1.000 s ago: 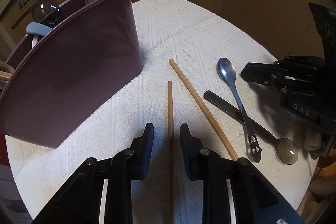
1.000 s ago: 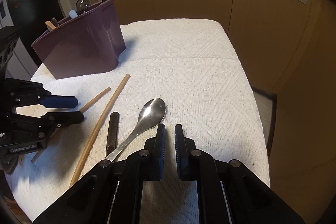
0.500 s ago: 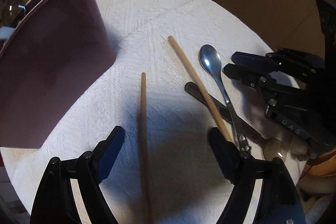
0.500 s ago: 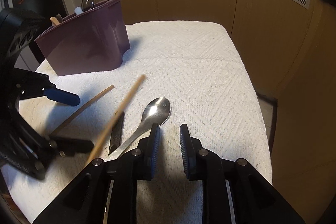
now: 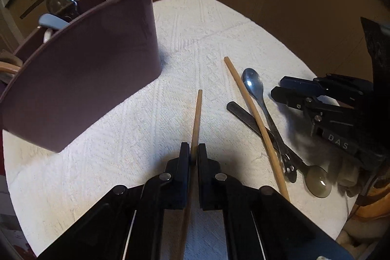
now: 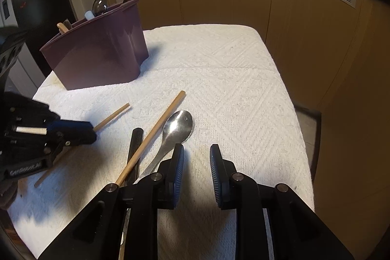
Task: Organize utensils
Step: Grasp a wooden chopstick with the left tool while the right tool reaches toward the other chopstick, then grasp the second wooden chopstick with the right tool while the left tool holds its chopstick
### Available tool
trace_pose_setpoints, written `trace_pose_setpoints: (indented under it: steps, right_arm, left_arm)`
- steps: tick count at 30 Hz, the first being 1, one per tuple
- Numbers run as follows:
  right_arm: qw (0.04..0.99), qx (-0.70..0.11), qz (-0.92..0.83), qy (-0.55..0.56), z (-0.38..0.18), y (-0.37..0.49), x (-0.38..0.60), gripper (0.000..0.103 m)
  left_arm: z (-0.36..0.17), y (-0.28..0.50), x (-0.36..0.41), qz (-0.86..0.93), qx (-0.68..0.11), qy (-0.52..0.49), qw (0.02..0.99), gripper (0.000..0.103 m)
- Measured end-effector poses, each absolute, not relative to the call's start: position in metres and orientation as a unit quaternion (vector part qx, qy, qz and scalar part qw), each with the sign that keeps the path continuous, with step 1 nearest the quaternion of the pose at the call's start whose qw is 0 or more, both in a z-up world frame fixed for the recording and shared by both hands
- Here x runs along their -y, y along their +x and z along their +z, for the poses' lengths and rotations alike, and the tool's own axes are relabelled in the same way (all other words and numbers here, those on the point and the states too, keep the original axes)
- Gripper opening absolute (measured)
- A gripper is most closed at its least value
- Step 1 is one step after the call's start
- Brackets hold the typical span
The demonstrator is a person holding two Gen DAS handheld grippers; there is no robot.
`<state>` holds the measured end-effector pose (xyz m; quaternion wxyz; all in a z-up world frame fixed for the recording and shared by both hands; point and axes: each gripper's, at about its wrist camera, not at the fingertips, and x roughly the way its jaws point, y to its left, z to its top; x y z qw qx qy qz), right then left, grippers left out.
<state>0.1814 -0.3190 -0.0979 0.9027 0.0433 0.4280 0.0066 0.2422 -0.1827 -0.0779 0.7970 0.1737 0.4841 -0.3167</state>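
At the upper left of both views stands a plain dark purple holder (image 5: 80,79). The white cloth (image 6: 231,89) bears a woven diamond and stripe pattern. Two chopsticks (image 5: 253,123) are light tan, one spoon (image 6: 178,128) shiny silver, another spoon (image 5: 316,180) smoky translucent grey.

2 wooden chopsticks show. The thinner chopstick (image 5: 196,118) is pinched between the closed pads of the left tool (image 5: 193,152), its tip pointing toward the far edge of the white-towelled surface (image 5: 219,23). The longer chopstick (image 5: 253,118) lies flat just to its right, crossing a dark-handled spoon (image 5: 275,135) with a translucent bowl. A steel spoon (image 5: 262,101) lies bowl-up beside them, touching that crossing. The maroon utensil holder (image 5: 80,79) stands upright at the left, already holding several spoons (image 5: 59,3).
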Motion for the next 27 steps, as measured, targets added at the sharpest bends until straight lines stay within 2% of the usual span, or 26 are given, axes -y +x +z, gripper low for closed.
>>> trace_pose_setpoints:
  steps: [6, 17, 21, 24, 26, 27]
  right_arm:
    - [0.899, -0.433, 0.012, 0.066, -0.092, 0.175, 0.325, 0.025]
    - [0.894, -0.445, 0.013, 0.045, -0.080, 0.206, 0.297, 0.025]
    - [0.885, -0.465, -0.011, 0.029, -0.090, 0.217, 0.289, 0.025]
    - [0.884, -0.466, -0.021, 0.030, -0.089, 0.219, 0.288, 0.025]
    - [0.887, -0.461, -0.019, 0.033, -0.086, 0.217, 0.289, 0.026]
    - [0.889, -0.457, -0.019, 0.031, -0.085, 0.215, 0.290, 0.027]
  left_arm:
    - [-0.035, 0.223, 0.137, -0.302, -0.416, 0.082, 0.854, 0.004]
    - [0.002, 0.202, 0.041, -0.266, -0.361, -0.010, 0.894, 0.003]
    - [0.000, 0.202, 0.026, -0.271, -0.366, -0.017, 0.890, 0.003]
    - [-0.018, 0.207, 0.037, -0.289, -0.407, -0.001, 0.867, 0.005]
    - [-0.034, 0.207, 0.050, -0.300, -0.435, 0.022, 0.849, 0.017]
    - [-0.042, 0.207, 0.058, -0.304, -0.445, 0.037, 0.841, 0.018]
